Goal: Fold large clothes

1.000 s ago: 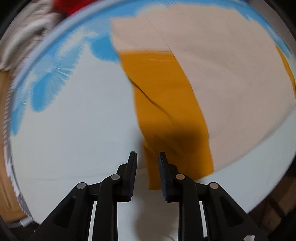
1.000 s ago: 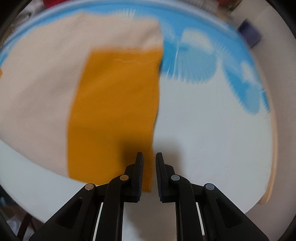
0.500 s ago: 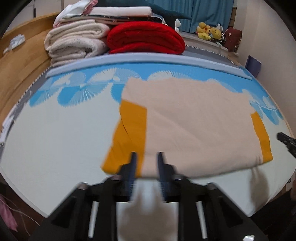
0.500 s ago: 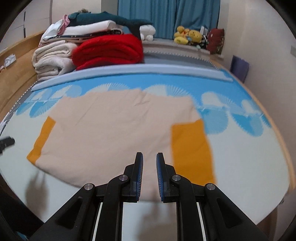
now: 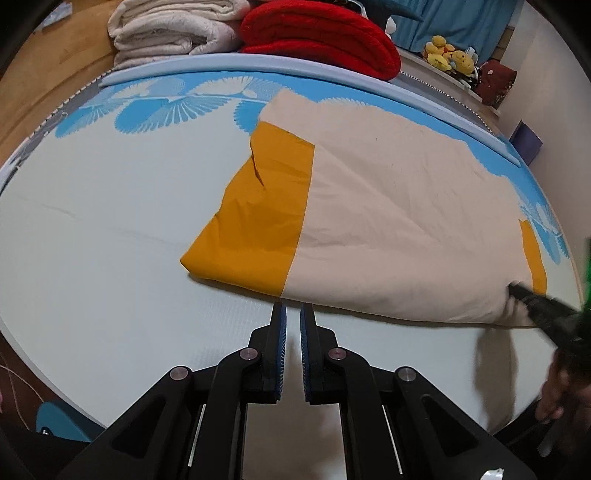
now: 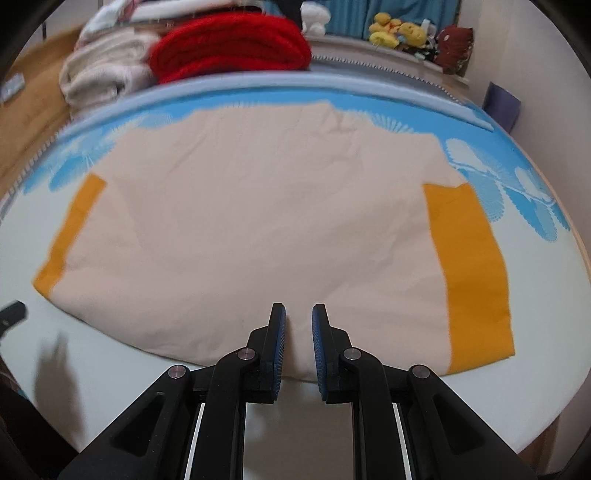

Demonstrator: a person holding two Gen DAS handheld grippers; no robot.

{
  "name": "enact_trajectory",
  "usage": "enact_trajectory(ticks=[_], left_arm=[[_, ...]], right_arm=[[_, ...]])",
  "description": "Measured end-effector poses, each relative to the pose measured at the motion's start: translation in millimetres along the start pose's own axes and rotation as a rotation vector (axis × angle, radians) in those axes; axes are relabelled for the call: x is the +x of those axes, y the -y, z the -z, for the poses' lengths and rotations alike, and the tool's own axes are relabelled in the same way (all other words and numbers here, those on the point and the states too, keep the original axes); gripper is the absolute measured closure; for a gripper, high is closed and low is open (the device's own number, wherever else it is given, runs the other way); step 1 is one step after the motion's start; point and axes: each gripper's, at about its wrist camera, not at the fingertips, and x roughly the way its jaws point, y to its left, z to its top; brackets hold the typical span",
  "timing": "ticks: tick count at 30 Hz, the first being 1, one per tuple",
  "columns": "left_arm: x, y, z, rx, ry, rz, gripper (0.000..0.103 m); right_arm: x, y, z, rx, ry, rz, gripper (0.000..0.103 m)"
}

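Note:
A large beige garment [image 5: 399,206] with orange sleeves [image 5: 258,218] lies spread flat on the bed; it also shows in the right wrist view [image 6: 258,229]. My left gripper [image 5: 292,314] hovers just in front of its near hem, jaws a narrow gap apart, holding nothing. My right gripper [image 6: 298,315] hovers over the near hem at the middle, jaws slightly apart and empty. The right gripper also shows in the left wrist view [image 5: 532,299] at the garment's right corner.
The bed sheet [image 5: 110,229] is pale with blue fan prints at the far side. Folded white towels [image 5: 173,29] and a red blanket [image 5: 321,33] are stacked at the headboard. Plush toys [image 6: 399,31] sit on the back ledge. Wooden floor lies left.
Both grippers pulled back from the orange sleeves and rose, so the whole garment now shows. The right gripper's jaws opened a little wider.

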Motion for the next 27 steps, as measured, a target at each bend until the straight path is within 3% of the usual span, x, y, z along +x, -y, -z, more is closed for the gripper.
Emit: enact_trajectory(ticks=[3,6,11,13,16,20,25,27], left_arm=[[2,-4,-2,-0.020,-0.004,0.010,0.098],[4,-6,-3,-0.033,-0.006,0.013,0.098],[7,-5,-5,-0.021,-0.008,0.009,0.098],[8,-6,-5,-0.021,-0.010,0.009,0.098],[9,-9,-5,-0.037,-0.020,0.020,0.098],[15,-18,-7,-0.098,-0.050,0.075,0.096],[26,-34,-8,-0.231,-0.091,0.159,0.076],[31,-41,-7,-0.280,-0.111,0.183,0.070]], right_arm=[[32,-2,9,-0.019,-0.143,0.031,0.087],[25,3,3,0.033,-0.117,0.027,0.087],[4,-2,-8,0.018,0.029,0.014,0.087],[13,-6,-7,0.010,0.005,0.008,0.087],[37,-4,-1,0.011,-0.097,0.008,0.087],[39,2,-1,0.031,-0.114,0.011,0.087],[14,-3,-7,0.024,0.019,0.019,0.087],[15,-7,-6,0.011,0.019,0.002,0.087]])
